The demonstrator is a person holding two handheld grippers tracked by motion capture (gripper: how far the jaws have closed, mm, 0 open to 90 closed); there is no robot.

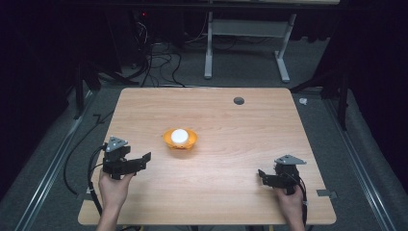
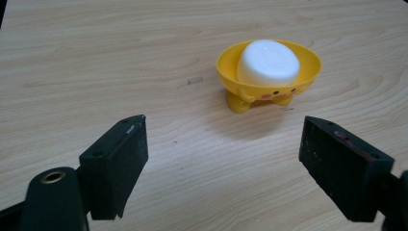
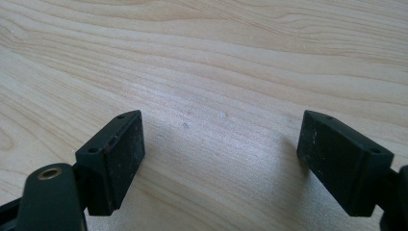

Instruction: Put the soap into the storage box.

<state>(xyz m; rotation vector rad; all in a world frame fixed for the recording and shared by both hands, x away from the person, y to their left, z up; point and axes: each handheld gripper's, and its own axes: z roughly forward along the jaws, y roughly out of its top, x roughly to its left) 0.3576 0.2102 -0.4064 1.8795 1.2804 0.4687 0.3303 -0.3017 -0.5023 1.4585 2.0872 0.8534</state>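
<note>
Dark room, pale wooden table [image 1: 231,192] — at its middle sits a small yellow bowl [image 2: 308,77] on stubby feet, a white soap [image 2: 267,61] lying in it. The left gripper [image 2: 223,159], jaws spread wide, is near and left of it, pointing at it; the right gripper [image 3: 221,159], also spread, rests over bare wood well to the right. The soap looks hard, smooth, likely slippery — I'd pinch its long sides. The bowl seems light plastic, easily tipped.
</note>
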